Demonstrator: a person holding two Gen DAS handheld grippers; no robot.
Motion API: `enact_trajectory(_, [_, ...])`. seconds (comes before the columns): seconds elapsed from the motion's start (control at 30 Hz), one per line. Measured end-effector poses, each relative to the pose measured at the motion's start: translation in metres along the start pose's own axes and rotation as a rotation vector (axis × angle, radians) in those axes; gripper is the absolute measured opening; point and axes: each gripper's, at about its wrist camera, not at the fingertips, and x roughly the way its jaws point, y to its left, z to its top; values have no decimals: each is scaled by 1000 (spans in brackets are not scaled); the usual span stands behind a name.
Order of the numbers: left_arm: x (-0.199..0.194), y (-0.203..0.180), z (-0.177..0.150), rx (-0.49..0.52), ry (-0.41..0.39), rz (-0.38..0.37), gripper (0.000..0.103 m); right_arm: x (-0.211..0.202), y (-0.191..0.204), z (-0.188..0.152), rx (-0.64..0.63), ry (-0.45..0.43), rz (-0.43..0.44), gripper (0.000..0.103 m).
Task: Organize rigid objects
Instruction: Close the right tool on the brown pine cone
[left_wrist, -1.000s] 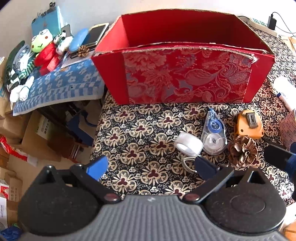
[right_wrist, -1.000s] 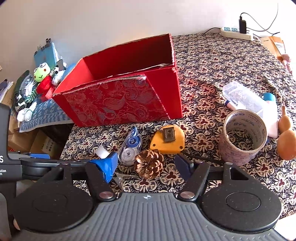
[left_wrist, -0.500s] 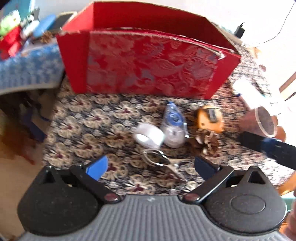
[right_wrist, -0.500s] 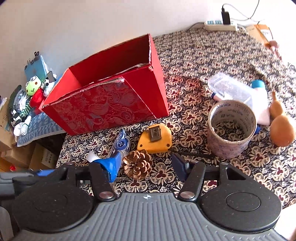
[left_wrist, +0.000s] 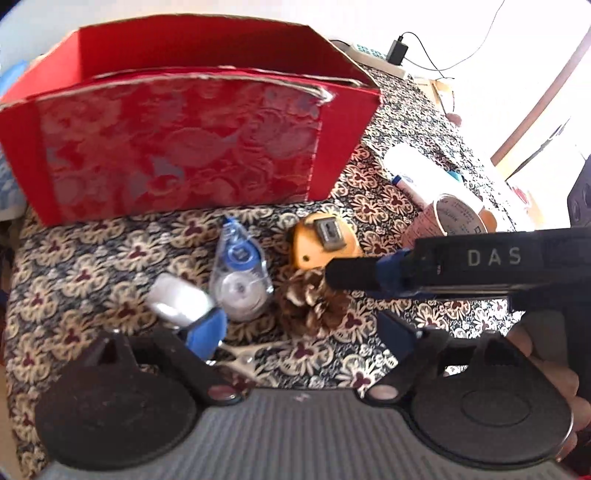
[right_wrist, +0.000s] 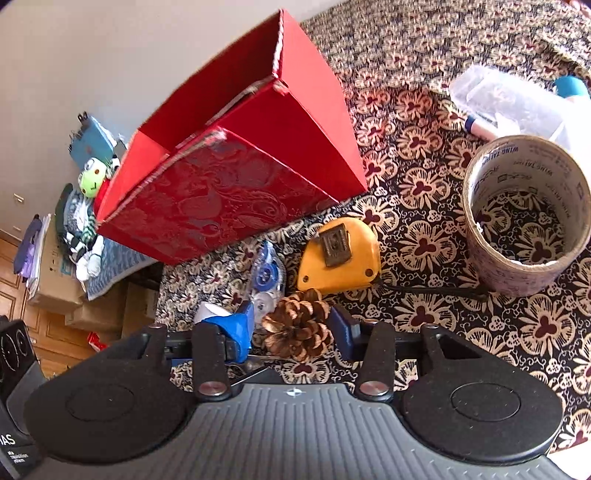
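A brown pine cone (right_wrist: 297, 328) lies on the patterned cloth, and my right gripper (right_wrist: 291, 326) stands open with a finger close on each side of it. In the left wrist view the right gripper's black finger (left_wrist: 351, 273) reaches in over the pine cone (left_wrist: 314, 302). Behind the cone lie a yellow tape measure (right_wrist: 340, 254) and a clear correction tape (left_wrist: 240, 273). My left gripper (left_wrist: 301, 334) is open above small scissors (left_wrist: 251, 356). Its left fingertip sits beside a white tape roll (left_wrist: 177, 302). The red box (left_wrist: 177, 140) stands open-topped at the back.
A wide brown packing-tape roll (right_wrist: 524, 214) stands to the right, with a clear plastic bag (right_wrist: 509, 99) and a pen behind it. Left of the box, off the table's edge, are plush toys (right_wrist: 90, 181) and cardboard boxes. A power strip (left_wrist: 373, 55) lies at the far back.
The left gripper swung right and nearer the objects. The right gripper dropped down over the pine cone, and its jaws narrowed around it.
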Motion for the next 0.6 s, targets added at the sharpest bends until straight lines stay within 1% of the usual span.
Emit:
enact_trajectory(0.1, [12, -2, 4, -13, 21, -34, 78, 5, -8, 4, 13, 44, 31, 28])
enact_trajectory(0.17, [20, -6, 5, -13, 28, -35, 73, 9, -10, 6, 16, 62, 39, 28])
enact_trajectory(0.23, [27, -9, 8, -14, 43, -47, 64, 12, -13, 8, 17, 74, 48, 28])
enact_trajectory(0.27, [32, -10, 9, -16, 49, -46, 62, 13, -15, 9, 21, 85, 51, 28])
enact_trajectory(0.37, [36, -10, 10, -13, 57, -21, 58, 17, -19, 13, 26, 94, 69, 27])
enact_trajectory(0.53, [36, -8, 10, -26, 52, -15, 52, 16, -23, 15, 11, 102, 95, 25])
enact_trajectory(0.6, [34, -10, 10, -28, 59, -25, 44, 13, -23, 16, -4, 106, 88, 25])
